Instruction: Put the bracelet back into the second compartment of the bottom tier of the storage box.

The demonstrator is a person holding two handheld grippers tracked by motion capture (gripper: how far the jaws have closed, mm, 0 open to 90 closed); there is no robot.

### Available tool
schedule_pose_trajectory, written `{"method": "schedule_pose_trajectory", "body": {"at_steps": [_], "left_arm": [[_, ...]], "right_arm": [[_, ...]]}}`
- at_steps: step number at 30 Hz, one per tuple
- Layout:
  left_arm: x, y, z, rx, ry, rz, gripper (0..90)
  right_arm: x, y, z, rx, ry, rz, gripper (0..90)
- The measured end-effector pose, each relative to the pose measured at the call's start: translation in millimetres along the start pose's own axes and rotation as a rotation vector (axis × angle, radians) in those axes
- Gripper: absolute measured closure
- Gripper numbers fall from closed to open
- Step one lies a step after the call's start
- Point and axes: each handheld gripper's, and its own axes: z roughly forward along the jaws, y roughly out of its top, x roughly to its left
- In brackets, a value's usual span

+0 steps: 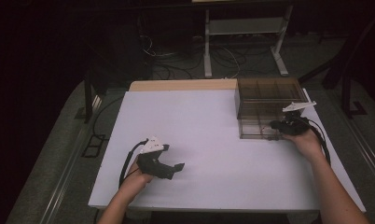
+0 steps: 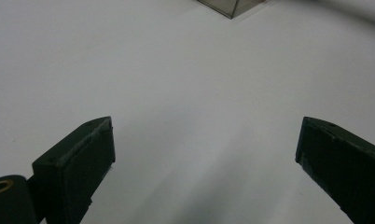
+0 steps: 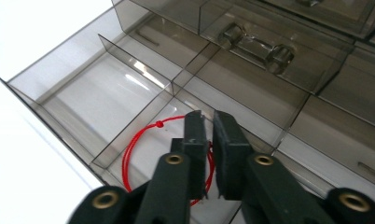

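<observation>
The left gripper (image 2: pixel 204 158) is hovering over the white table (image 2: pixel 185 84) with its two black jaws standing wide apart, one rising at 7 o'clock and the other at 4 o'clock. Nothing is lying between them. At 12 o'clock, a corner of the smoky clear box (image 2: pixel 232 7) is reaching into the picture at the top edge. A soft shadow is falling on the table between the jaws.

High view overlooks the table (image 1: pixel 199 140); both tool views sit close.
</observation>
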Motion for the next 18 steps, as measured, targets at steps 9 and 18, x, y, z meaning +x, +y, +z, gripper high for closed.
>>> {"method": "schedule_pose_trajectory", "body": {"at_steps": [9, 18], "left_arm": [[0.6, -0.7, -0.7, -0.001, 0.001, -0.001, 3.6], [0.5, -0.6, -1.1, 0.001, 0.003, 0.002, 3.6]], "right_arm": [[-1.7, 1.4, -7.3, -0.043, 0.025, 0.028, 73.6], [2.4, 5.5, -18.4, -0.068, 0.072, 0.02, 85.8]]}}
